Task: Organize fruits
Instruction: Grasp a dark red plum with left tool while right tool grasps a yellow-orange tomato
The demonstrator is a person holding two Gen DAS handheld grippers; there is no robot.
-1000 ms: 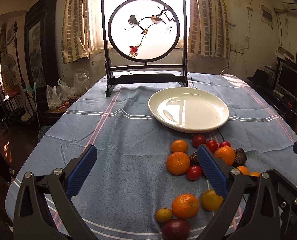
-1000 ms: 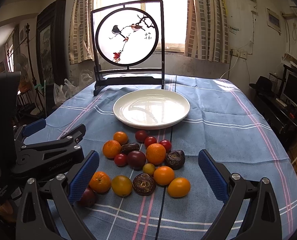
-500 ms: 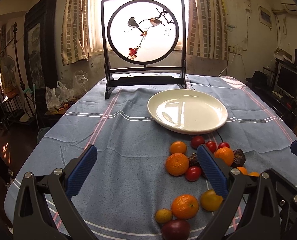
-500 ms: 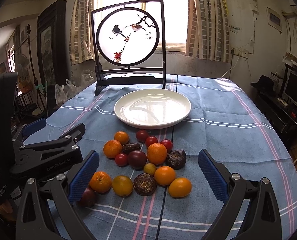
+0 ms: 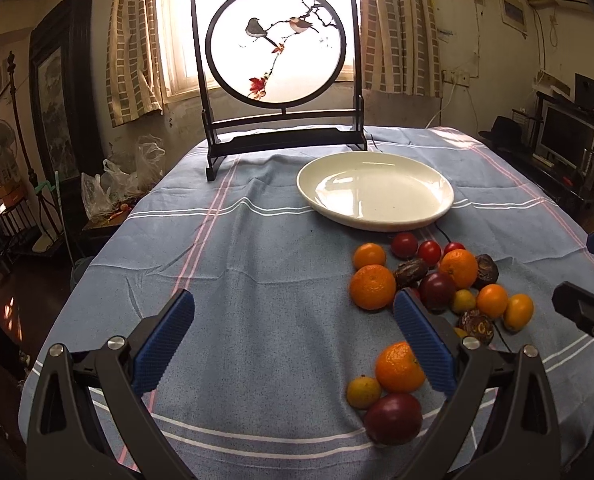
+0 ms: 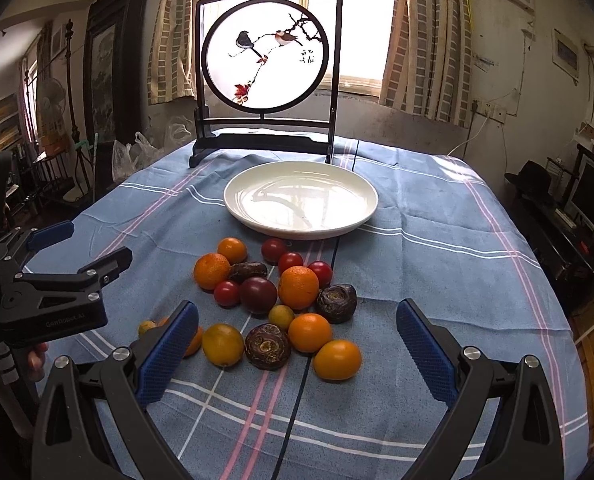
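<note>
A white plate [image 5: 377, 196] [image 6: 301, 198] stands empty on the blue striped tablecloth. In front of it lies a loose heap of fruit: oranges [image 6: 298, 287] [image 5: 372, 286], cherry tomatoes [image 6: 289, 262], dark passion fruits [image 6: 336, 298] and small yellow citrus [image 6: 222, 345]. My left gripper [image 5: 293, 344] is open and empty, left of the heap, with an orange [image 5: 399, 367] and a dark red fruit [image 5: 393, 418] by its right finger. My right gripper [image 6: 297, 348] is open and empty, just behind the near side of the heap. The left gripper also shows in the right wrist view [image 6: 69, 252].
A dark-framed round bird screen [image 5: 277, 46] [image 6: 267, 50] stands at the table's far end behind the plate. A black cable [image 6: 297, 392] runs across the cloth under the fruit. Furniture and plastic bags [image 5: 113, 184] line the room on the left.
The left gripper has shifted so the fruit heap sits further right and nearer in its view. The right gripper has edged forward toward the heap. Both stay open.
</note>
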